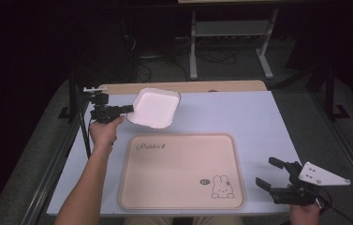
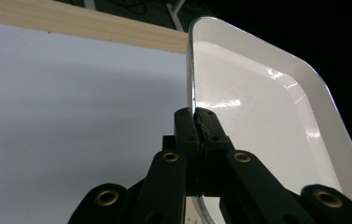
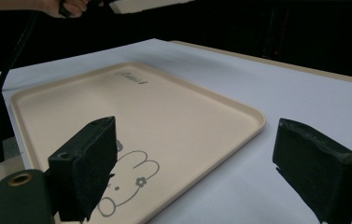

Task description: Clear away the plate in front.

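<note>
- the left gripper [image 1: 129, 109] is pinched on the rim of a white dish [image 1: 154, 108]; in the high view its black jaws meet the dish's left edge, and the person's left hand [image 1: 103, 132] holds the gripper body from below, the forearm running in from the bottom of the frame
- in the left gripper view the two jaws of the left gripper [image 2: 197, 123] are pressed together on the thin rim of the white dish [image 2: 257, 121]; the dish stands edge-on to that camera, its glossy inner face turned to the right, with the white table top [image 2: 71, 116] and a wooden edge strip [image 2: 80, 24] behind it
- the white dish is shallow, rectangular with rounded corners; in the high view it sits tilted near the far left part of the table [image 1: 258, 117], beyond the far left corner of a beige tray [image 1: 181, 171]; whether it is clear of the table top i cannot tell
- the beige tray lies flat on the table in front of the person; it bears a rabbit drawing [image 1: 222, 186] at its near right corner and a small script word [image 1: 150, 146] at its far left corner
- the right gripper [image 1: 270, 174] rests at the near right edge of the table, just beside the tray's right side, with its jaws spread apart and nothing between them
- in the right gripper view the two pads of the right gripper [image 3: 190, 161] stand wide apart above the beige tray [image 3: 164, 112] and the rabbit drawing [image 3: 127, 179]; the left hand [image 3: 66, 6] shows far off at the top of that view
</note>
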Demonstrator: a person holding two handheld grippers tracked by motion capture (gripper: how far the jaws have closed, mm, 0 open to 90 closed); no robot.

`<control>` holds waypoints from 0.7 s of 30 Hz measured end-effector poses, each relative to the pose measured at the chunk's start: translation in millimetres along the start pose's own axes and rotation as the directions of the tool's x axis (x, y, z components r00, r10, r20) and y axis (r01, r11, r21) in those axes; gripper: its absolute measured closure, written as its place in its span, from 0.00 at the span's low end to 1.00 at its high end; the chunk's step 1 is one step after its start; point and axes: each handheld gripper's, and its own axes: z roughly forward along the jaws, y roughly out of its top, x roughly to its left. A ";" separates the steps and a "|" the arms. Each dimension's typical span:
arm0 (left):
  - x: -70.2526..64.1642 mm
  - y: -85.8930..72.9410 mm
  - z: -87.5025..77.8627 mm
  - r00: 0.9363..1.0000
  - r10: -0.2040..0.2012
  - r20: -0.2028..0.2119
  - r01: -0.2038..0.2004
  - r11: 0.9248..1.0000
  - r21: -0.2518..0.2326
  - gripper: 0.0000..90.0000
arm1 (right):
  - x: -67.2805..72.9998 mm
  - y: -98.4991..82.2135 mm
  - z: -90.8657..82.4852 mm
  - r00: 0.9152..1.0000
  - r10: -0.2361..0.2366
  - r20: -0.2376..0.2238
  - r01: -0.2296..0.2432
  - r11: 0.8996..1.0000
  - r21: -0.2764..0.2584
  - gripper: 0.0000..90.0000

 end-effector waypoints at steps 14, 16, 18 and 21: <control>-9.1 -3.8 -18.0 1.000 0.012 0.007 -0.012 1.000 -0.007 0.99 | 2.7 0.9 4.7 1.000 -0.018 -0.019 0.018 0.999 0.026 0.14; -9.9 -4.5 -18.6 1.000 0.017 0.010 -0.017 1.000 -0.006 0.99 | 2.8 1.0 5.2 1.000 -0.017 -0.019 0.018 0.999 0.029 0.14; -11.6 -6.8 -19.5 1.000 0.021 0.017 -0.020 1.000 -0.004 0.99 | 3.3 1.2 6.3 1.000 -0.020 -0.022 0.021 0.999 0.036 0.14; -14.1 -13.1 -20.2 0.999 0.024 0.022 -0.024 1.000 -0.003 0.99 | 3.8 1.5 6.6 0.999 -0.024 -0.022 0.025 0.999 0.037 0.14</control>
